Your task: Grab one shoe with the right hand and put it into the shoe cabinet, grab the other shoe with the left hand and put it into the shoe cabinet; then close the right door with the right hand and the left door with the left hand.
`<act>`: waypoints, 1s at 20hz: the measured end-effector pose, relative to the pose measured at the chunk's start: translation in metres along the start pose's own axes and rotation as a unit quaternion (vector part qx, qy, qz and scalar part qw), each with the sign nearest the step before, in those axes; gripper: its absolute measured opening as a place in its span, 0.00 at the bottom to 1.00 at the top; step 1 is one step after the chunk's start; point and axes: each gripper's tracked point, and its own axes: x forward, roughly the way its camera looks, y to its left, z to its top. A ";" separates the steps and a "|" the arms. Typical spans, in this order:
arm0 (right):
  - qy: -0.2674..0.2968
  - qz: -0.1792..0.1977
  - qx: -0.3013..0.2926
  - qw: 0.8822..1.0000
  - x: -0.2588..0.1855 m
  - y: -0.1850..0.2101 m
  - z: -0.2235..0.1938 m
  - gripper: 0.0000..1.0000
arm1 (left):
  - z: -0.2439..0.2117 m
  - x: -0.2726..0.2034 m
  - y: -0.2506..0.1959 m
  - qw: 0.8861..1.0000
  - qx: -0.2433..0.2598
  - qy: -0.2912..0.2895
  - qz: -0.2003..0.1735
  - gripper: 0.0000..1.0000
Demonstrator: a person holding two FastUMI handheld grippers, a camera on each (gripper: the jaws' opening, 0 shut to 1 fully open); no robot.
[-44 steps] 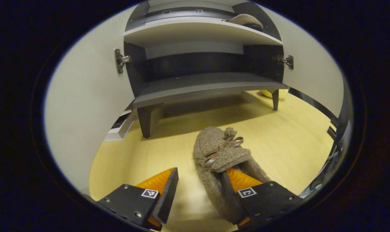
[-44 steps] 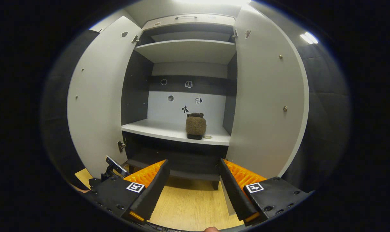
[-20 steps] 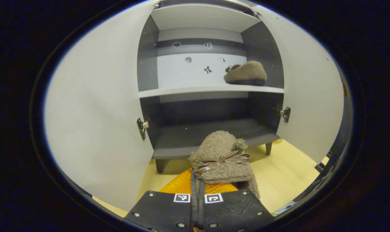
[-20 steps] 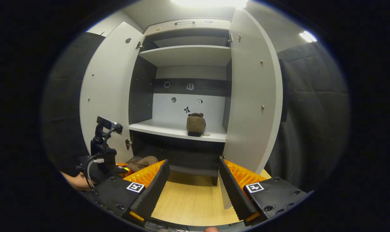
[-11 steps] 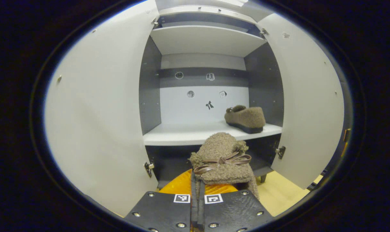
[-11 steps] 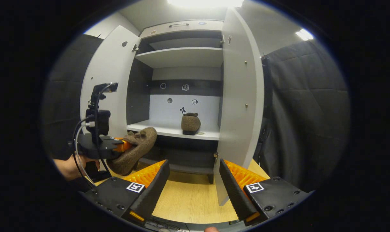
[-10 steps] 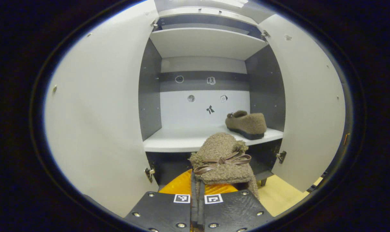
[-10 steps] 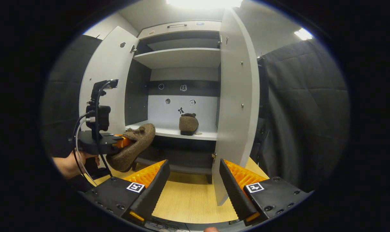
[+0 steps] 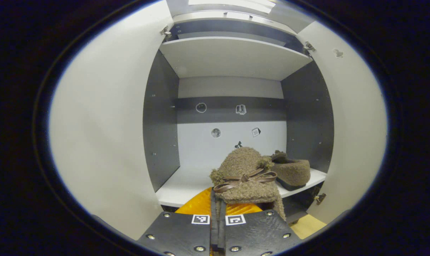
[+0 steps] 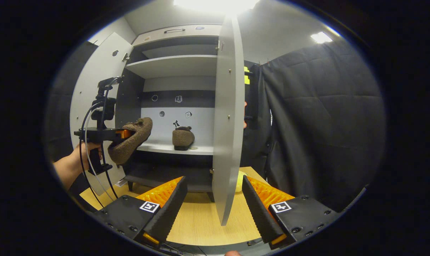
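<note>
My left gripper (image 9: 217,201) is shut on a brown fuzzy shoe (image 9: 245,176) with a ribbon bow, held up at the level of the cabinet's middle shelf (image 9: 186,185), just in front of it. The other brown shoe (image 9: 293,172) stands on that shelf at the right. In the right gripper view the left gripper (image 10: 127,134) holds its shoe (image 10: 133,139) by the shelf's left end, and the shelved shoe (image 10: 182,138) sits further right. My right gripper (image 10: 213,199) is open and holds nothing, low over the floor, in line with the right door's (image 10: 229,124) front edge.
Both cabinet doors stand open: the left door (image 9: 101,135) and the right door (image 9: 357,135) flank the opening. A hand (image 10: 76,160) with cables holds the left gripper. A yellow object (image 10: 239,179) lies on the wooden floor (image 10: 200,220) behind the right door.
My left gripper shut on the shoe on the floor and raised it to the middle shelf's height, closer to the cabinet. The right gripper swung right, bringing the right door's edge to centre.
</note>
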 end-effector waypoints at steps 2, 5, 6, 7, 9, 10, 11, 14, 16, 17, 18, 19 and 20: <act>0.002 -0.017 -0.001 1.000 0.000 -0.007 -0.002 0.98 | 0.011 0.023 0.005 1.000 -0.007 -0.003 0.003 0.01; 0.005 -0.042 0.000 0.999 -0.003 -0.017 -0.005 0.98 | 0.021 0.054 0.012 1.000 -0.018 -0.006 0.008 0.01; 0.007 -0.050 0.002 0.999 -0.003 -0.020 -0.007 0.97 | 0.025 0.067 0.014 1.000 -0.018 -0.008 0.010 0.01; 0.010 -0.058 0.004 0.998 -0.003 -0.022 -0.009 0.98 | 0.028 0.077 0.016 1.000 -0.018 -0.010 0.013 0.01; 0.018 -0.071 0.007 0.997 -0.004 -0.027 -0.014 0.98 | 0.030 0.096 0.020 1.000 -0.020 -0.010 0.019 0.01; 0.021 -0.078 0.010 0.997 -0.004 -0.029 -0.016 0.98 | 0.028 0.107 0.023 0.999 -0.021 -0.008 0.022 0.01; 0.023 -0.084 0.012 0.996 -0.004 -0.030 -0.017 0.98 | 0.027 0.116 0.026 0.999 -0.021 -0.007 0.026 0.01; 0.027 -0.097 0.016 0.995 -0.007 -0.034 -0.020 0.97 | 0.023 0.148 0.034 0.999 -0.018 -0.001 0.036 0.01; 0.032 -0.102 0.020 0.994 -0.008 -0.034 -0.024 0.97 | 0.014 0.167 0.034 0.999 -0.011 0.012 0.036 0.07; 0.033 -0.102 0.022 0.994 -0.008 -0.034 -0.024 0.97 | 0.008 0.171 0.035 0.999 -0.006 0.021 0.034 0.01; 0.034 -0.103 0.023 0.994 -0.008 -0.034 -0.025 0.97 | 0.006 0.172 0.034 0.999 -0.003 0.025 0.034 0.01; 0.034 -0.102 0.024 0.994 -0.008 -0.034 -0.025 0.97 | 0.006 0.173 0.033 0.999 0.000 0.028 0.034 0.01; 0.035 -0.101 0.024 0.994 -0.009 -0.035 -0.026 0.97 | 0.003 0.174 0.030 0.999 0.002 0.032 0.024 0.01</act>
